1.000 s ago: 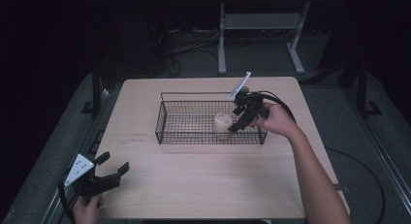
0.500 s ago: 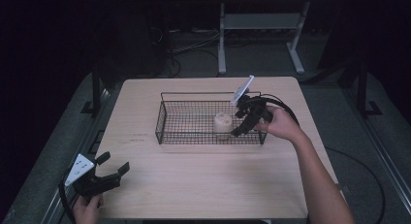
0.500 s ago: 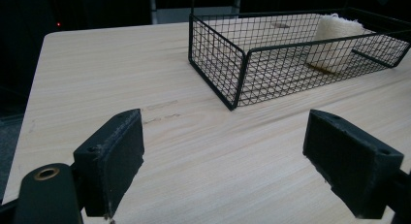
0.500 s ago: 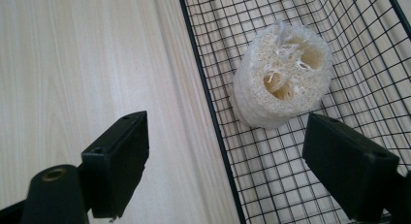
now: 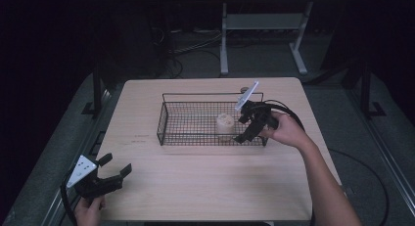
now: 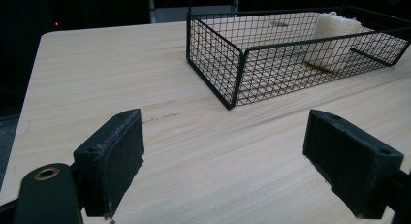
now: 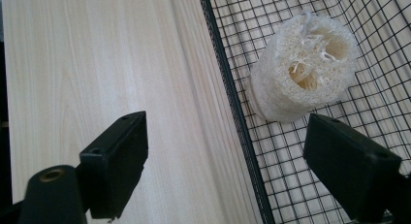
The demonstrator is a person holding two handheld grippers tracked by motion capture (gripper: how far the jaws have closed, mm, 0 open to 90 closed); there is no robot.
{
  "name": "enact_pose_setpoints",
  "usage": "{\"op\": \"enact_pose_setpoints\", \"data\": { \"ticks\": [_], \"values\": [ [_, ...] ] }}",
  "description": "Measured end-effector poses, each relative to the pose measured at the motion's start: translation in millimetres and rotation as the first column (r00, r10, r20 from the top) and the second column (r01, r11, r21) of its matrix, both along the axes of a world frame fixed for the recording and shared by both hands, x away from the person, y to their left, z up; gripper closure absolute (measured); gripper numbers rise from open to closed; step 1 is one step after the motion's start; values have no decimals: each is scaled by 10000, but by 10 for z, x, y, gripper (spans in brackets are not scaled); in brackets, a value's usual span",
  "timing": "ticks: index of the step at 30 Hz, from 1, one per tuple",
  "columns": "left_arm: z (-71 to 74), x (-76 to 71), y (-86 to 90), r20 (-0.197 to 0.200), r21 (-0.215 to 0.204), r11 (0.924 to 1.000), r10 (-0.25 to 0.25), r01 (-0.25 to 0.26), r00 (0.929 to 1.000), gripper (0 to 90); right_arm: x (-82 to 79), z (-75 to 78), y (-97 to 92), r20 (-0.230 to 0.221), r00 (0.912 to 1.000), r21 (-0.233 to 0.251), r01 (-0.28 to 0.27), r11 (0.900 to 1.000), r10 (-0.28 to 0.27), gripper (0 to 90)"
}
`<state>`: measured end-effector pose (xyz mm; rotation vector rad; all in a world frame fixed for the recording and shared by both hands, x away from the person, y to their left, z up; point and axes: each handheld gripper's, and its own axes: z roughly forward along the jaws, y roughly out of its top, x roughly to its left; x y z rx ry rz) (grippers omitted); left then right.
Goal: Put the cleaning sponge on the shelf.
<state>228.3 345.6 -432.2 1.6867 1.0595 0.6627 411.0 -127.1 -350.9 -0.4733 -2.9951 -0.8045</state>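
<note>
loofah piece (image 7: 303,69) already sits inside the wire basket (image 5: 169,119) near its right end; right gripper (image 5: 247,126) jaws, just opened, hold nothing; left gripper (image 5: 108,173) rests open near the table's front-left corner.

Cream loofah (image 5: 224,123), black wire basket (image 5: 169,113), pale wood table (image 5: 205,182)

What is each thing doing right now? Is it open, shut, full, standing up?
Loofah piece: standing on end in the basket, loose, nothing gripping it.
Wire basket: upright on the table, open top, holding the loofah piece near its right end.
Right gripper: jaws open and just been opening, nothing between them, one jaw outside the basket rim and one over the inside.
Left gripper: jaws open, empty, near the table's front left corner.
Table: bare wood around the basket.
</note>
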Motion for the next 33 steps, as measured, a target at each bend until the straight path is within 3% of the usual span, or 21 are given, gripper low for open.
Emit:
{"op": "enact_pose_setpoints", "data": {
  "ticks": [13, 17, 22, 25, 33],
  "values": [
    [0, 1, -4, -24, -5, 10000, 7, -7, 10000, 139, -122, -23, -26, 22, 10000, -43, -76, 10000, 76, 143],
    [0, 1, -6, -33, 33, 10000, -29, 29, 10000, 139, -171, -28, -36, 93, 9999, 174, -142, 9997, 141, 143],
    [-1, 1, -7, -47, 17, 10000, -2, 2, 10000, 139, -213, -82, -50, 61, 9999, -27, -125, 9999, 125, 143],
    [0, 0, -8, -23, 40, 10000, -6, 6, 10000, 139, -247, -98, -45, 32, 9999, -392, -152, 9991, 154, 143],
    [1, -3, 1, -11, -14, 10000, 8, -8, 10000, 139, -311, -86, -18, 101, 9989, -504, -452, 9977, 458, 144]
  ]
}}
